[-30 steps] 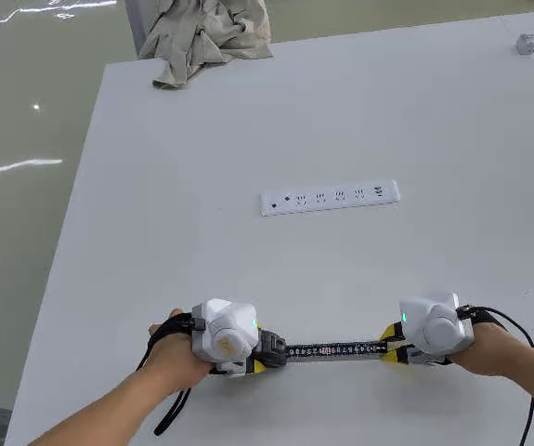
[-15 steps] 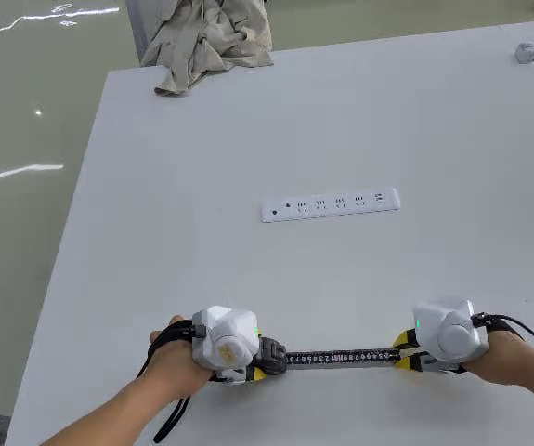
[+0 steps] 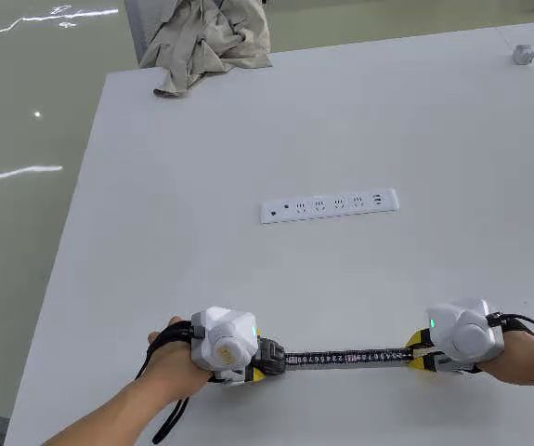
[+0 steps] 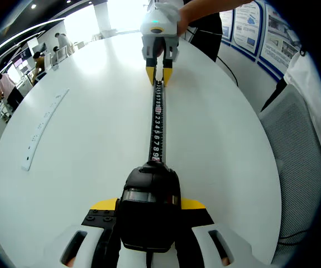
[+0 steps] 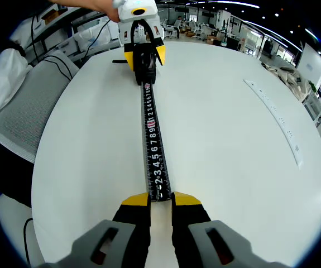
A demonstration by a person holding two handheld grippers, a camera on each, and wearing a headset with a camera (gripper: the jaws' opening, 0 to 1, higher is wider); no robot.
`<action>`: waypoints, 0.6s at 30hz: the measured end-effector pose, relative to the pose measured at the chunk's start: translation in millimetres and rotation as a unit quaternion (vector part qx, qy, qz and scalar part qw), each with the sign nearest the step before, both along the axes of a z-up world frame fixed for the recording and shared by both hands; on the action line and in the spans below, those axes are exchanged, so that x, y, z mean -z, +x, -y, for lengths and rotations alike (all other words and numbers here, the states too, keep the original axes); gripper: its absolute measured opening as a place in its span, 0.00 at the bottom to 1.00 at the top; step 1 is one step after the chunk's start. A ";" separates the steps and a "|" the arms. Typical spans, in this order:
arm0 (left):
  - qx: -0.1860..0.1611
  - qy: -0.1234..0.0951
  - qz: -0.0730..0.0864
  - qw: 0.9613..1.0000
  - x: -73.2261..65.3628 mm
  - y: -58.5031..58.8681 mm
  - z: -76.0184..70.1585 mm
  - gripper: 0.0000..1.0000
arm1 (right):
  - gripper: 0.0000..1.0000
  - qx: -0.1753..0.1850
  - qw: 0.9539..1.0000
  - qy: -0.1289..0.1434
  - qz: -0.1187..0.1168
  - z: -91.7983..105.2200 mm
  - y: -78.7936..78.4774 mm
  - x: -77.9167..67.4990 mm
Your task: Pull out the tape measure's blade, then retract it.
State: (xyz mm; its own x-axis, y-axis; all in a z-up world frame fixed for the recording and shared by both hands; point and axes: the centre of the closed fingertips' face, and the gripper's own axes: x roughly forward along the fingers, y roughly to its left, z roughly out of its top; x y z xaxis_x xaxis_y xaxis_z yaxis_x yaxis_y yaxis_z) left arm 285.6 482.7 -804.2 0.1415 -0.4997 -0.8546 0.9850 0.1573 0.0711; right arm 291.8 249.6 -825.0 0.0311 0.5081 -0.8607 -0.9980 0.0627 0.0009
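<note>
My left gripper [image 3: 265, 359] [image 4: 149, 205] is shut on the black tape measure case [image 4: 149, 204] [image 3: 270, 356] near the table's front edge. Its black blade [image 3: 345, 357] [image 4: 158, 121] [image 5: 152, 149] with white numbers runs rightward, low over the table, to my right gripper [image 3: 417, 357] [image 5: 160, 198]. That gripper is shut on the blade's tip, yellow fingertips [image 5: 135, 200] pinching it. In the right gripper view the case [image 5: 144, 60] sits far off between the left gripper's yellow fingers. In the left gripper view the right gripper [image 4: 159, 72] holds the far end.
A white power strip [image 3: 330, 205] [image 4: 44, 126] [image 5: 276, 118] lies mid-table, beyond the blade. A crumpled beige cloth [image 3: 206, 39] sits at the far left edge and a small grey object [image 3: 523, 55] at the far right. The white table [image 3: 248, 139] ends just left of the left hand.
My right gripper has moved to the right with the blade's tip, and more blade shows out of the case. The left gripper has stayed about where it was.
</note>
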 end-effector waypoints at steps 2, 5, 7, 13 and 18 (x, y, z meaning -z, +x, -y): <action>0.000 0.000 0.000 1.000 0.8 0.2 0.0 0.35 | 0.13 0.001 1.000 -0.001 0.000 3.9 0.6 1.3; 0.000 0.000 0.000 1.000 0.6 0.2 -0.1 0.35 | 0.13 0.004 1.000 -0.003 0.000 8.6 1.2 1.4; 0.000 0.000 0.000 1.000 0.0 -0.1 0.0 0.35 | 0.13 0.006 1.000 -0.004 0.000 11.6 0.9 1.0; 0.000 0.000 -0.001 1.000 0.0 0.1 0.0 0.35 | 0.13 0.011 1.000 -0.006 0.000 19.5 2.0 1.5; 0.000 0.001 -0.001 1.000 0.3 0.2 -0.1 0.35 | 0.13 0.013 1.000 -0.009 0.000 24.9 2.6 2.1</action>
